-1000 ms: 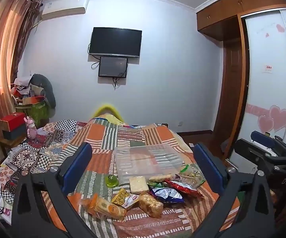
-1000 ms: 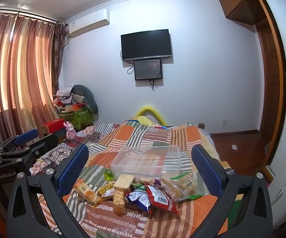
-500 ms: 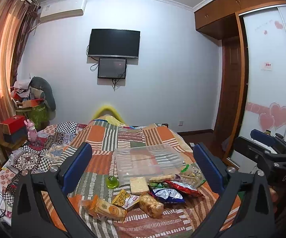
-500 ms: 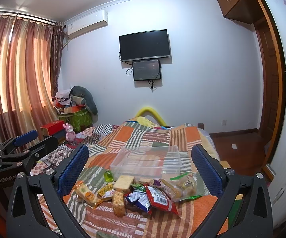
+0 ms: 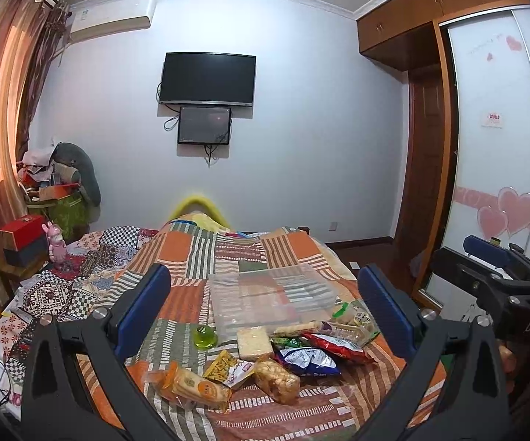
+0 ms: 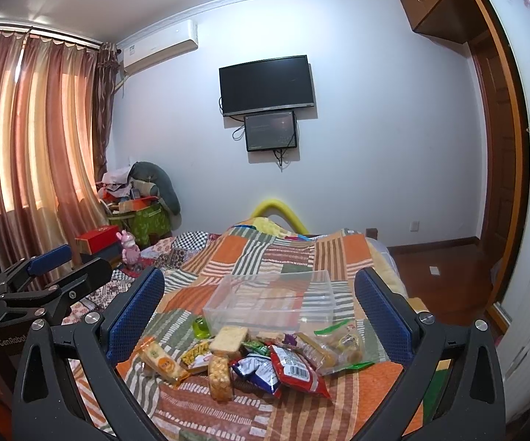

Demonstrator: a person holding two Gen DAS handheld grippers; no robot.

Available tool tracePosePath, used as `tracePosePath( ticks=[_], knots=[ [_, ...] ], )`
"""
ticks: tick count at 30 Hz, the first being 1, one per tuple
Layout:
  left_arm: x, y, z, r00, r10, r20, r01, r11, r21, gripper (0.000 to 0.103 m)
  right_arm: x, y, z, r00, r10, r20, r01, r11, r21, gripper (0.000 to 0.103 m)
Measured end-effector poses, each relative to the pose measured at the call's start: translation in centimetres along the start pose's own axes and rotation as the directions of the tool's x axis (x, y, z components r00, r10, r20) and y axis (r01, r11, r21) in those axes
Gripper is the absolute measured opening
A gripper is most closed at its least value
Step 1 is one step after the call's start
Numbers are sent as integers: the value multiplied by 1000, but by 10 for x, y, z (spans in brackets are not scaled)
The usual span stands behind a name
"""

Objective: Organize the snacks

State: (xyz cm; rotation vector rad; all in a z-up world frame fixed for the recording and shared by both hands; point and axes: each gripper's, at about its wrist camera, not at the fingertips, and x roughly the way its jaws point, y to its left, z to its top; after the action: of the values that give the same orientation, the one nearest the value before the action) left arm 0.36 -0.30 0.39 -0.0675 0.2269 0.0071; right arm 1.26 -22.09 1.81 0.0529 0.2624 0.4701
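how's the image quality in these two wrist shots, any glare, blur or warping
Left wrist view: strong fisheye bends the wardrobe and walls, corners go black; the snacks stay sharp, and the clear bin is hard to separate from the quilt. Right wrist view: same curving, the curtains glow with backlight without blowing out, and the bin's rim reads more crisply.

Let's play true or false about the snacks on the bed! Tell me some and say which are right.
1. The clear plastic box has no snacks in it. True.
2. The left gripper holds the red chip bag. False: it is open and holds nothing.
3. The green jelly cup sits on the striped bedspread beside the box. True.
4. The right gripper is shut. False: it is wide open.
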Motion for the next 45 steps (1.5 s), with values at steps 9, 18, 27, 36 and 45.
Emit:
tracePosePath(
  ticks=[9, 18, 27, 36, 45],
  knots=[
    [2, -2, 0, 1000, 0, -1, 0, 1000, 3, 103, 0, -1, 1, 1000, -1, 2, 1, 1000, 2, 103],
    [3, -5, 0, 1000, -5, 3, 5, 1000, 11, 103, 0, -2, 0, 1000, -1, 1, 1, 1000, 3, 103],
    [4, -5, 1, 1000, -8, 3, 8, 1000, 9, 103, 1, -2, 0, 1000, -1, -2, 1, 1000, 5, 103],
    [8, -5, 1, 1000, -14, -4, 14, 1000, 4, 103, 3, -5, 0, 1000, -6, -2, 6, 1000, 10, 103],
    [14, 2, -3, 999, -27, -20, 27, 1000, 0, 99, 6, -3, -3, 1000, -14, -7, 15, 1000, 4, 103]
  ],
)
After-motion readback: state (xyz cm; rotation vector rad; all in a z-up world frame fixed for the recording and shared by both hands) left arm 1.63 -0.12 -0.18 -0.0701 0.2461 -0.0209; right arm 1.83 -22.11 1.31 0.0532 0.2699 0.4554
